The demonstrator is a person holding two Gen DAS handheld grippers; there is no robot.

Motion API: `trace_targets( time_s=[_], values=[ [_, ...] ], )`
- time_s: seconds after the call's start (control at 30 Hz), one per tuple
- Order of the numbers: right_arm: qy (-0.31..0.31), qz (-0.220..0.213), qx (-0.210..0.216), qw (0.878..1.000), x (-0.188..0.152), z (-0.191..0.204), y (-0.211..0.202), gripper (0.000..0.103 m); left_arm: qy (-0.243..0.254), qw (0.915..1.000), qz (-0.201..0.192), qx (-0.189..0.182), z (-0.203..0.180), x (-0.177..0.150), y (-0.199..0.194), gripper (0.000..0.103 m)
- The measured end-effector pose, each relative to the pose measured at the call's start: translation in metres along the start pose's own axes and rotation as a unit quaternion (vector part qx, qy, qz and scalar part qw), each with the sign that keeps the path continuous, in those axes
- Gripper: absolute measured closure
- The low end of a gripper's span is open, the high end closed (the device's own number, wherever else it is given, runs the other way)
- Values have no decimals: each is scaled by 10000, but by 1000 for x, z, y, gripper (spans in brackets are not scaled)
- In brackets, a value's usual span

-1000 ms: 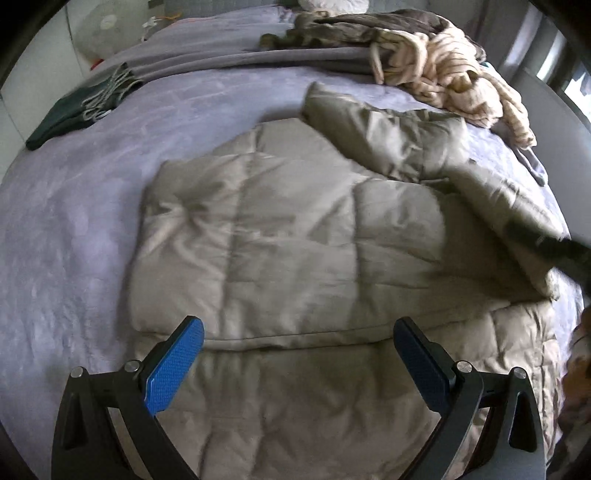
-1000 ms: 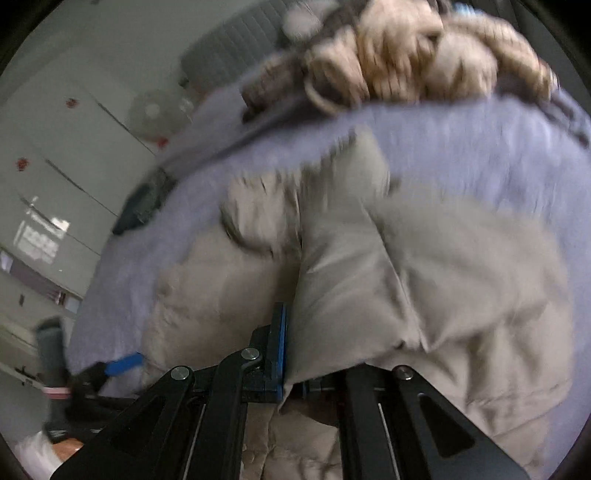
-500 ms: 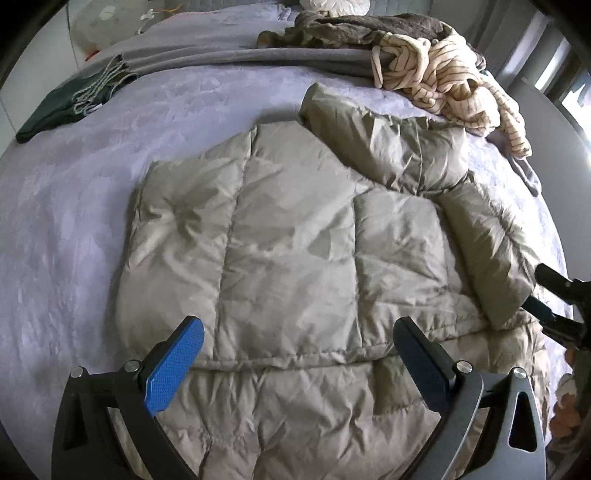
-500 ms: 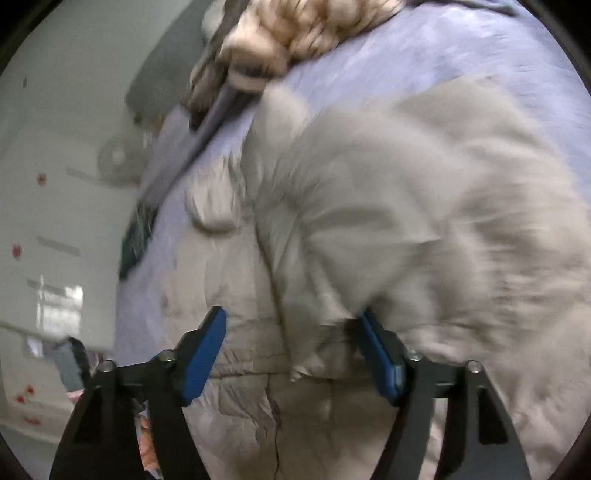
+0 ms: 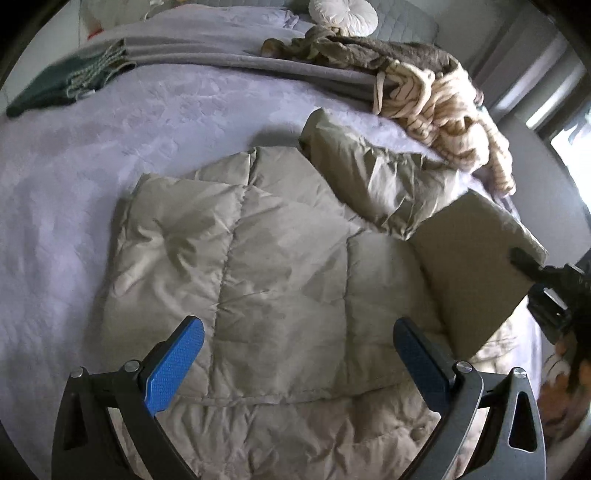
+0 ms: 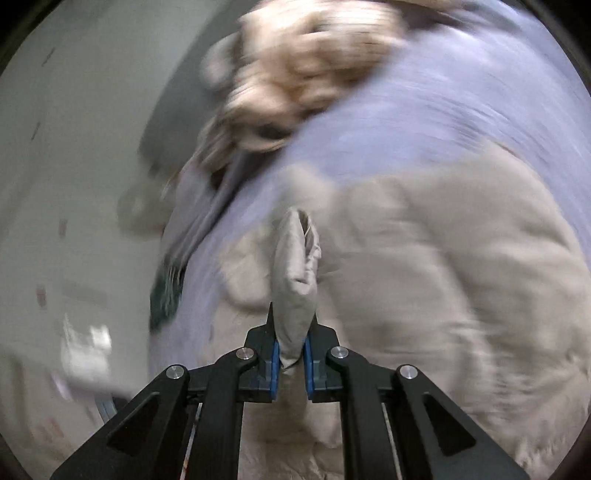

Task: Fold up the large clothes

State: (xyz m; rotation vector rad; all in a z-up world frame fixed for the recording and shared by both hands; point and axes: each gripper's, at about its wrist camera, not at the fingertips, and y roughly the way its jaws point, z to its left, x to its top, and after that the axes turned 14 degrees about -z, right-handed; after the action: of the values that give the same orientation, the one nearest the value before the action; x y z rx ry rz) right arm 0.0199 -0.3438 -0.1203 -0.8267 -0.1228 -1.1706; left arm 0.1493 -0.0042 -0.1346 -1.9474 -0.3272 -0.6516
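A beige quilted down jacket lies spread on the lilac bedspread, one side folded over the middle. My left gripper is open and empty, hovering above the jacket's near part. My right gripper is shut on the end of the jacket's sleeve and holds it lifted. In the left wrist view the right gripper shows at the right edge, holding the raised sleeve. The right wrist view is blurred by motion.
A cream striped knit and a brown garment are piled at the bed's far right. A dark green fringed scarf lies at the far left. A round white cushion sits at the head.
My right gripper opened half a second ago, then shut on the sleeve end and lifted it. The left gripper stayed open above the jacket, drawing back a little.
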Motion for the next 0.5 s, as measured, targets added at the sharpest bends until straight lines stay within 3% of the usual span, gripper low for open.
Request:
trace_targets(
  time_s=[0.13,0.2,0.3,0.37,0.43,0.5],
  values=[
    [-1425,527,96,9883,-36,65,31,92,-242,9994,-80,-239,4,4,-3,0],
    [-1868,845,79,9787,-58,81,47,92,-415,9979,-53,-492,6,6,-2,0],
    [-2014,1316,34,9706,-85,83,62,90,-671,9938,35,-890,6,8,2,0],
    [-1936,1534,-20,9690,-93,76,66,80,-901,9889,133,-1175,4,8,7,0],
    [-1842,1656,-85,9688,-95,65,62,44,-1162,9821,245,-1461,2,7,13,0],
    [-1812,1594,-157,9703,-92,54,47,35,-1228,9794,311,-1570,-2,6,17,0]
  ],
)
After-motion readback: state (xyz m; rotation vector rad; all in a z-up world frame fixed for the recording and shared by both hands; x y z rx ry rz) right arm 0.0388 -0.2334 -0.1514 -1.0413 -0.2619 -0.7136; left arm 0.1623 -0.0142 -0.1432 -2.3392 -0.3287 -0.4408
